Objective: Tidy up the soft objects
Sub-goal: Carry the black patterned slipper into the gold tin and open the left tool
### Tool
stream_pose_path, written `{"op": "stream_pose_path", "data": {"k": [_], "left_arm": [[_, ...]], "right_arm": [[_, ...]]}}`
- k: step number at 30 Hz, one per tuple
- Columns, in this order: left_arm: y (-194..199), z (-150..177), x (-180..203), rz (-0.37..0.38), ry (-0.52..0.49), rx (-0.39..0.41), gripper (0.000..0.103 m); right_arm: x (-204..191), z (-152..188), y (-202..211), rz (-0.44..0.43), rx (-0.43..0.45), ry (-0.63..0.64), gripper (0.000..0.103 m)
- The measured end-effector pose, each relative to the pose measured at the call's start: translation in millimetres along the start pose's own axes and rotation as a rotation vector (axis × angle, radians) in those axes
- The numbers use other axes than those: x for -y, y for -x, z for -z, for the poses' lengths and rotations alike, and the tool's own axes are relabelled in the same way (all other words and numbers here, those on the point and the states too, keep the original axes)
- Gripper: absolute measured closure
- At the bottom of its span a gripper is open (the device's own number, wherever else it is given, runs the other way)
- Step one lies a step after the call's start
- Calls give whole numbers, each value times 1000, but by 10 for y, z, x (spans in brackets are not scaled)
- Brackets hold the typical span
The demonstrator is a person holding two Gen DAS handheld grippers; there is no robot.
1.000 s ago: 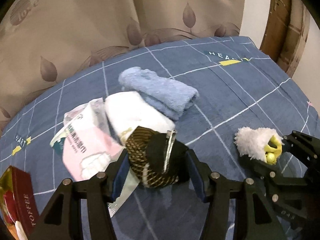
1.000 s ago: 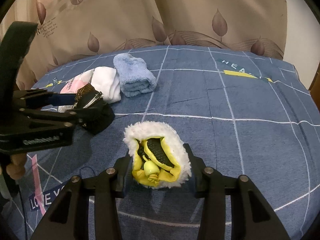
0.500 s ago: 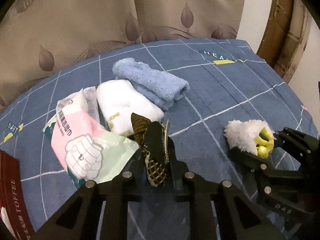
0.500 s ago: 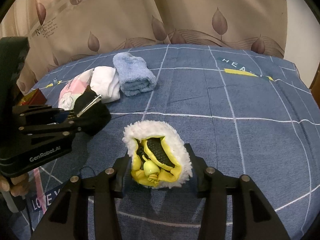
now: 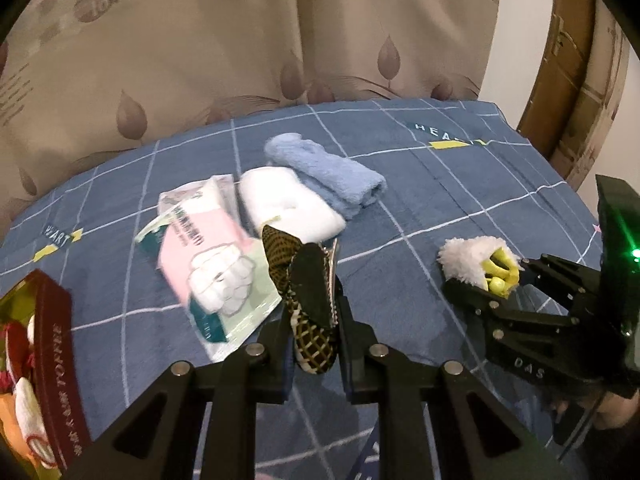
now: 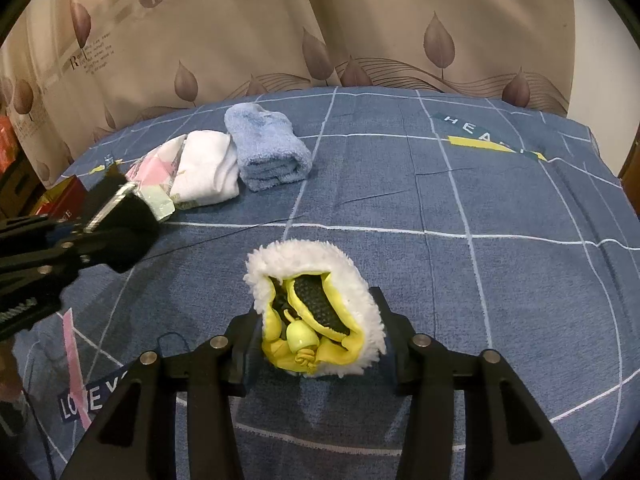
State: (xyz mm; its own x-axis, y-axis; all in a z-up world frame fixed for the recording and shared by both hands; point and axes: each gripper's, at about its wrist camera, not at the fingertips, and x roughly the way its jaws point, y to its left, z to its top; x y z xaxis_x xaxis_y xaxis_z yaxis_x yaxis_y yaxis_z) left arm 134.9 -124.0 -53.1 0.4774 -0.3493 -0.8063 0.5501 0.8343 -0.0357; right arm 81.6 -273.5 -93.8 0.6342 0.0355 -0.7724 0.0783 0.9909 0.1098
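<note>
My left gripper (image 5: 314, 354) is shut on a black and gold mesh pouch (image 5: 308, 292) with a metal clip, squeezed flat and lifted off the bed. In the right wrist view that left gripper (image 6: 102, 232) shows at the left with the dark pouch (image 6: 126, 224) in it. My right gripper (image 6: 316, 344) is shut on a white fluffy pouch with a yellow lining (image 6: 316, 312); the same fluffy pouch (image 5: 476, 264) appears at the right of the left wrist view. A rolled blue towel (image 5: 328, 176), a white folded cloth (image 5: 288, 208) and a pink tissue pack (image 5: 208, 252) lie side by side.
All of it lies on a blue checked bedspread (image 6: 460, 208). A red toffee box (image 5: 52, 356) sits at the bed's left edge. A beige leaf-patterned curtain (image 6: 320, 20) hangs behind the bed, and a wooden door frame (image 5: 568, 64) stands at the right.
My left gripper closed on the mesh pouch, flattening it, then lifted it and drew back from the tissue pack. The right gripper kept still with the fluffy pouch.
</note>
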Motion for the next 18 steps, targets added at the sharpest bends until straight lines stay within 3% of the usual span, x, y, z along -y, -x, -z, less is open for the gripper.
{"op": "stream_pose_path", "data": {"k": [18], "left_arm": [[527,252,-753,-117,133,34,85]], "right_arm": [[-9,-5,-7,9,-1,7,58]]}}
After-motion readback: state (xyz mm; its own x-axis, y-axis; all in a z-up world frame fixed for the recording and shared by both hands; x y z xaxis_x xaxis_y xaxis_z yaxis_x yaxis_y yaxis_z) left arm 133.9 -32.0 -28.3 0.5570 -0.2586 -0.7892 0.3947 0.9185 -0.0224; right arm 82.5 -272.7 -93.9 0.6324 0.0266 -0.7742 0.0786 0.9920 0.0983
